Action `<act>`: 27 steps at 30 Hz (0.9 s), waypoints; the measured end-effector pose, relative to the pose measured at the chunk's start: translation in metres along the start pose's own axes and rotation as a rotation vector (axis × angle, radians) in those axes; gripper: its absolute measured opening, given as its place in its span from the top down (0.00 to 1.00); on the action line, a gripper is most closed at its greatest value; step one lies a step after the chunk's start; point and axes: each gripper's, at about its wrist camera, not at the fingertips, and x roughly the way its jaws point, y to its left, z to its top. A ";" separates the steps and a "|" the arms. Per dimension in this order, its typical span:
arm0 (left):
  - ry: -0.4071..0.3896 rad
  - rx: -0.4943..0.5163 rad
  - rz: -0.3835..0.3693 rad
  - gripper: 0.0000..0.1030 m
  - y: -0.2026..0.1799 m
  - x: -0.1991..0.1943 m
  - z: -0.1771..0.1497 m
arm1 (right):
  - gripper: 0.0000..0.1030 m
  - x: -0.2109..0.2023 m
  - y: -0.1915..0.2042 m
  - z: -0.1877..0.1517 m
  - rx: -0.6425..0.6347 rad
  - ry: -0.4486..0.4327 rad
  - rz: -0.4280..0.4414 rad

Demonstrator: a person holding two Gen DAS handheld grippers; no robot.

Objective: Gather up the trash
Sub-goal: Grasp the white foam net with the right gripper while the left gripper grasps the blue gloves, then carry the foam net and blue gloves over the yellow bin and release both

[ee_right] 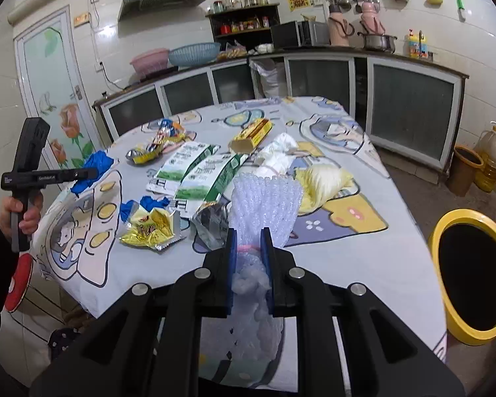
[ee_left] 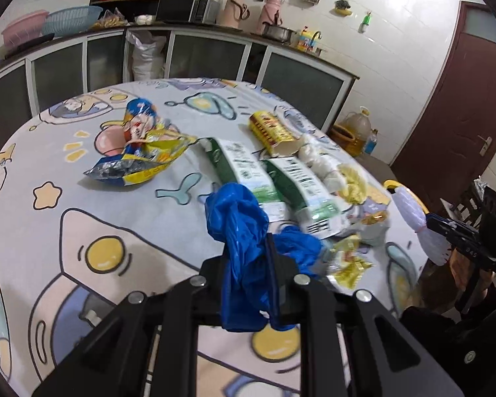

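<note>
My left gripper (ee_left: 248, 248) is shut on a crumpled blue plastic bag (ee_left: 236, 218) and holds it above the table; it also shows in the right wrist view (ee_right: 94, 168). My right gripper (ee_right: 248, 236) is shut on a white foam fruit net (ee_right: 264, 205), held over the table's near edge; the net shows in the left wrist view (ee_left: 413, 213). A yellow-rimmed trash bin (ee_right: 473, 274) stands on the floor right of the table. On the table lie two green-white cartons (ee_right: 201, 172), a yellow box (ee_right: 251, 135), snack wrappers (ee_right: 148, 228), white tissue (ee_right: 277, 155) and a yellow bag (ee_right: 320, 182).
The round table has a cartoon-print cloth (ee_right: 330, 251). A second blue scrap (ee_right: 142, 206) lies near the wrappers. Kitchen cabinets (ee_right: 410, 115) stand behind. An oil jug (ee_right: 489, 158) and a brown bin (ee_right: 463, 168) sit on the floor at right.
</note>
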 end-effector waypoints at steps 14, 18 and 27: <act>0.025 0.187 -0.206 0.84 -0.158 0.054 0.036 | 0.86 -0.053 -0.096 -0.011 0.159 -0.068 -0.106; 0.062 0.243 -0.275 0.84 -0.211 0.097 0.052 | 0.86 -0.076 -0.138 -0.016 0.199 -0.113 -0.209; 0.119 0.350 -0.439 0.84 -0.330 0.179 0.077 | 0.86 -0.114 -0.227 -0.026 0.320 -0.161 -0.381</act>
